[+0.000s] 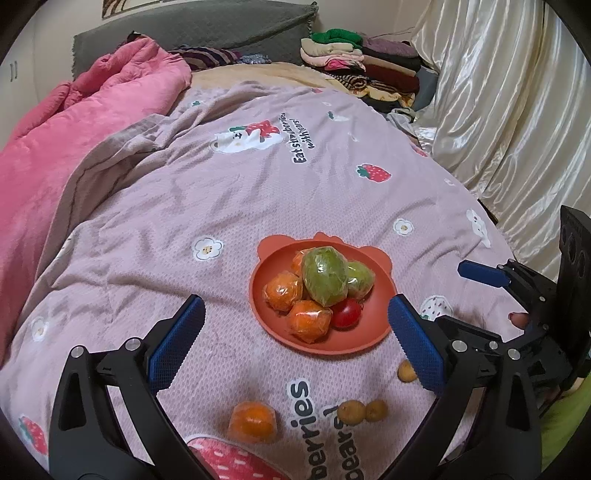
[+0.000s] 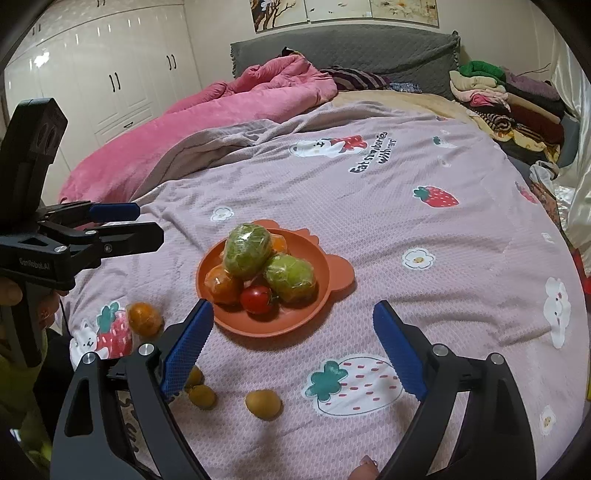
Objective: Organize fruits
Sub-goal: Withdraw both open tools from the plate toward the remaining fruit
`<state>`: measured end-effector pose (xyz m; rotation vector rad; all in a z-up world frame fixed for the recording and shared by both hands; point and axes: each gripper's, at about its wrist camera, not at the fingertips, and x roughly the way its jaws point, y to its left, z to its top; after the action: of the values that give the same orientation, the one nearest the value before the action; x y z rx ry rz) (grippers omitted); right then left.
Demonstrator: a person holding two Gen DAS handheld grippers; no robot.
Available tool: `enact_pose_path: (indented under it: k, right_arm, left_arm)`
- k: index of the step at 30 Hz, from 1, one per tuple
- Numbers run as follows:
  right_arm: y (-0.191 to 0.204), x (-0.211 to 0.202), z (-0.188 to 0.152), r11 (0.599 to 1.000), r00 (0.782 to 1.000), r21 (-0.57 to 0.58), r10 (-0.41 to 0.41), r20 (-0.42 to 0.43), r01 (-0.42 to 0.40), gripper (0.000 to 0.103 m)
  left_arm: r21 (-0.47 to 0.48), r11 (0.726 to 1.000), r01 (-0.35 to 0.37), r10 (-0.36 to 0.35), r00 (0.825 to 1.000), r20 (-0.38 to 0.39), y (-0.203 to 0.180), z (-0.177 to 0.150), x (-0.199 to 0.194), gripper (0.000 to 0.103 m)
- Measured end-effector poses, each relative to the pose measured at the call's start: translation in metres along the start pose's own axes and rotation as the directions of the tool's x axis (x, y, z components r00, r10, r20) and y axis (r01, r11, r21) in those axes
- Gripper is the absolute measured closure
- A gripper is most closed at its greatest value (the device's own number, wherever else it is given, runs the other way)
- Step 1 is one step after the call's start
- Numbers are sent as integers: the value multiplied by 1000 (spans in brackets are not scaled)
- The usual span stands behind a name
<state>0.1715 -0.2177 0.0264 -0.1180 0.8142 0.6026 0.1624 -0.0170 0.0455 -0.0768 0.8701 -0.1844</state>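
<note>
Blue-padded left gripper [image 1: 295,332] spread wide, empty, above orange plate [image 1: 266,317]; right gripper [image 2: 293,341] likewise spread, empty.

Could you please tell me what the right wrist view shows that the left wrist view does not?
Only the right wrist view shows the white wardrobe doors, the wall pictures above the headboard, and the left gripper from the side.

Only the left wrist view shows the satin curtain in full and the right gripper from the side.

Both show the orange plate stacked with wrapped fruit, the loose wrapped orange, three small brown fruits on the bedspread, the pink quilt and the folded clothes.
</note>
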Motion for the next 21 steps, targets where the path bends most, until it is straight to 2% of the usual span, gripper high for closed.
enact_pose_path:
  k: [21]
  right_arm:
    - [18,-22,-13,1000,1000,-12,7,3,-7,15]
  left_arm:
    - [-22,1000,-22,23,1000,15,11,-27,-24,10]
